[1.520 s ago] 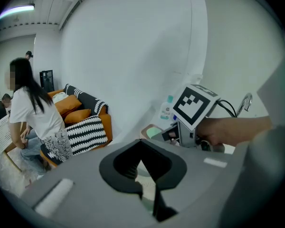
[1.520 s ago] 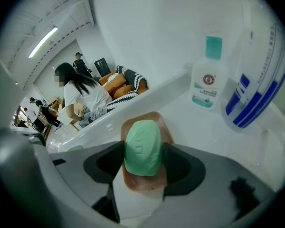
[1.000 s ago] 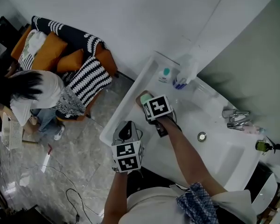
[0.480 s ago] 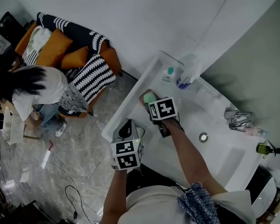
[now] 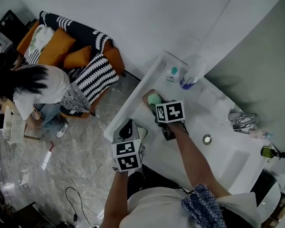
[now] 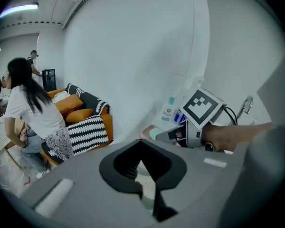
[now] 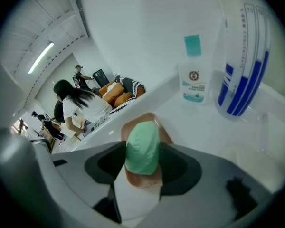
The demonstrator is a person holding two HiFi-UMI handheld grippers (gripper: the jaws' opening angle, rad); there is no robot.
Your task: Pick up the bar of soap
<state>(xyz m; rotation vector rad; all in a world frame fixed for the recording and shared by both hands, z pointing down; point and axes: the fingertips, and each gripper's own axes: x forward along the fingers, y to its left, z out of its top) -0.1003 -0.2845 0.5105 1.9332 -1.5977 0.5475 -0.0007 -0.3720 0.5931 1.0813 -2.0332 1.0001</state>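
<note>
**Soap Gripped at Its Flanks, Dish Just Beneath**

The left claw (image 6: 145, 175) is off the table's (image 5: 126, 118) near edge, jaws drawn together on nothing; it plays no part here.

Further right, the bar of soap (image 7: 142, 148) sits between the right claw's (image 7: 143, 175) jaws, which press on its two long sides over the brown dish (image 7: 141, 180) at the table's left end. Whether the bar has cleared the dish I cannot tell.

The bar looks light, rigid and rounded, probably slick. A hold across the widest part of the flanks suits it best. Firm, even pressure is needed, since a curved wet bar could squirt forward out of the jaws.

The right gripper view shows the jaw contact, plus a small teal-capped bottle (image 7: 194, 80) and a blue-striped bottle (image 7: 242, 70) behind. The head view hides that contact under the marker cube, showing only the green tip, but places the dish near the table's corner. The left gripper view catches the soap from the side.
</note>
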